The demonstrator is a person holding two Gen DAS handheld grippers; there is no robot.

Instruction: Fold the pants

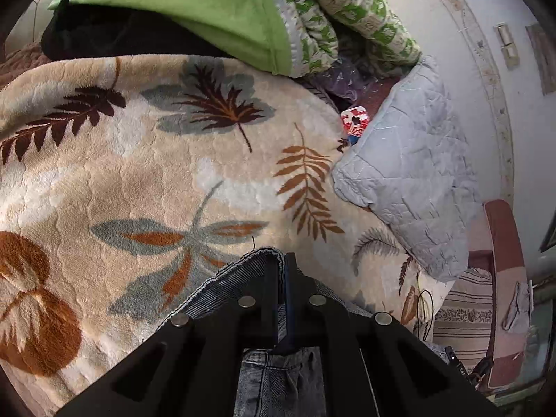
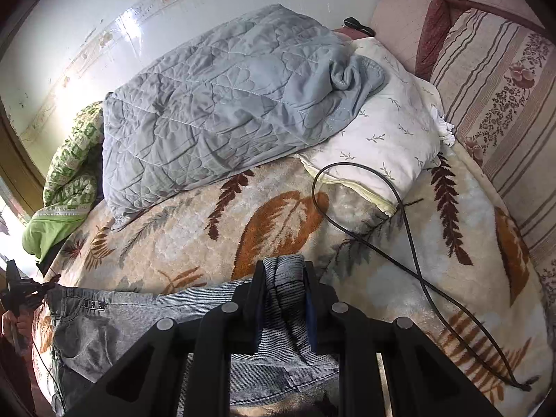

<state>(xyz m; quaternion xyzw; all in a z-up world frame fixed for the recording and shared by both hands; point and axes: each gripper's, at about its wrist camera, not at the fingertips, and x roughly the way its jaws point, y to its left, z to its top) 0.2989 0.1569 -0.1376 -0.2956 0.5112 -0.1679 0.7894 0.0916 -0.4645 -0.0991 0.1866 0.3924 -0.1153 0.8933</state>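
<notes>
Under both jaws, the pants (image 2: 114,323) lie mostly hidden.

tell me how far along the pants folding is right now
Early stage. Done: both grippers have hold of the grey jeans, which lie on the leaf-print blanket. In hand: the left gripper is shut on a hem edge, the right gripper on a bunched end. Left: no finished fold shows yet.

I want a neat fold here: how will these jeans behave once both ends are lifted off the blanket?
The jeans will probably sag between the left claw and right claw, since the denim already drapes and creases. They look fairly heavy, and the plush blanket may drag on them.
</notes>
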